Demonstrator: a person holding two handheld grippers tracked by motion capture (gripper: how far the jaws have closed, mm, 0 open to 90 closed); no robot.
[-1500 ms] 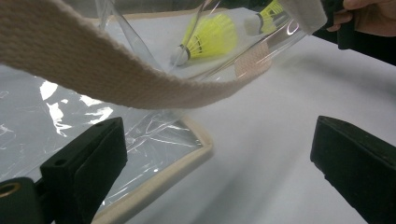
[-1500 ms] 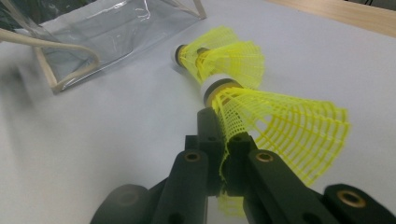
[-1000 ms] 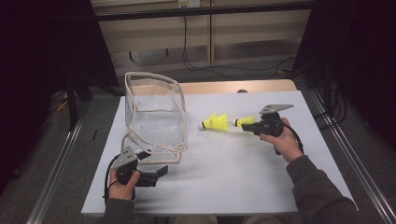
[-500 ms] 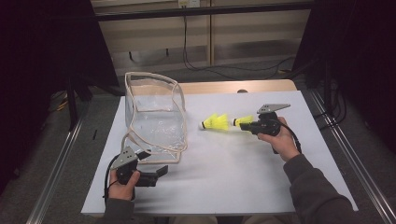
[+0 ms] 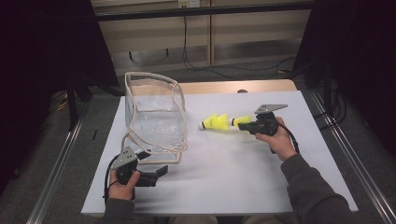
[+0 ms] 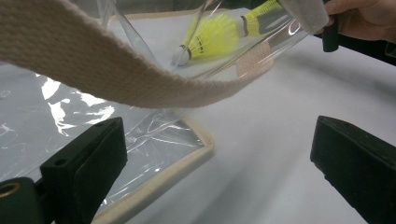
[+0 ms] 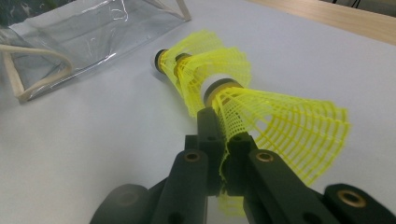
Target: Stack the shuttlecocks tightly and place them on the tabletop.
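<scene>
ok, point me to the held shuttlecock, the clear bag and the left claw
held shuttlecock (image 7: 275, 119), right gripper view, on its yellow mesh skirt.
clear bag (image 5: 156, 128), high view, on its transparent side wall.
left claw (image 5: 156, 163), high view, between the tips of its open jaws.

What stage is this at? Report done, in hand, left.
Done: right claw has clamped one yellow mesh shuttlecock by its skirt. In hand: it hovers beside the other yellow shuttlecocks on the table. Left: all remain outside the clear plastic bag; left claw is open near it.
</scene>
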